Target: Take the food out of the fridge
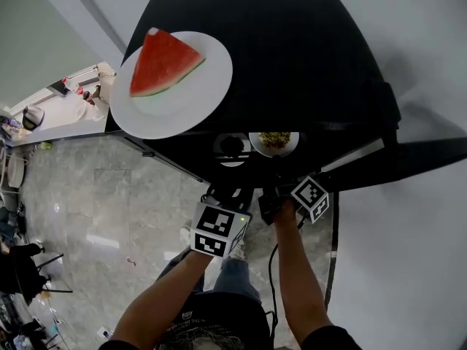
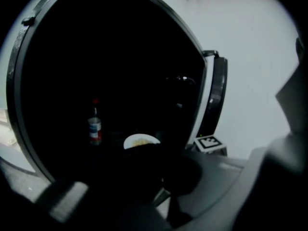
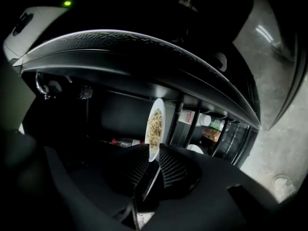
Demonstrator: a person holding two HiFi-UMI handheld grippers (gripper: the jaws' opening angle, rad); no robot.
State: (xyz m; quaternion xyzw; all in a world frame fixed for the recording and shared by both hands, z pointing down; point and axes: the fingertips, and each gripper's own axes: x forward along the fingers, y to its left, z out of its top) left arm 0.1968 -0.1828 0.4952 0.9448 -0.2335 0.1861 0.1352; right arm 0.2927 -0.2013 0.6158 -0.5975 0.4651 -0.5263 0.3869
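Black ribbed pads [image 3: 174, 166] of my right gripper [image 3: 153, 154] are clamped on the near rim of a white plate [image 3: 155, 124] heaped with yellowish, rice-like food. The plate's edge sits squarely between them. My left gripper [image 2: 161, 170] is just beside the right one and points into the same dark opening. Its own view is so murky that I cannot tell whether its jaws are parted or pressed together, and I can name nothing between them. In the head view both forearms [image 1: 295, 268] reach forward side by side, with the marker cubes [image 1: 219, 230] close together.

The plate is at the front of the fridge [image 1: 292, 57] compartment, just under the edge of the black top. In the left gripper view, a small bottle [image 2: 95, 129] with a red cap and pale label stands upright to the plate's left, further in. The door [image 1: 416, 155] stands open on my right. The right gripper view shows shelves there with a few containers, too small to name.

On the fridge's top, toward its left corner, lies a big plate [image 1: 201, 97] carrying a wedge of watermelon [image 1: 162, 60]. Beyond and below is a grey marble floor [image 1: 102, 195].
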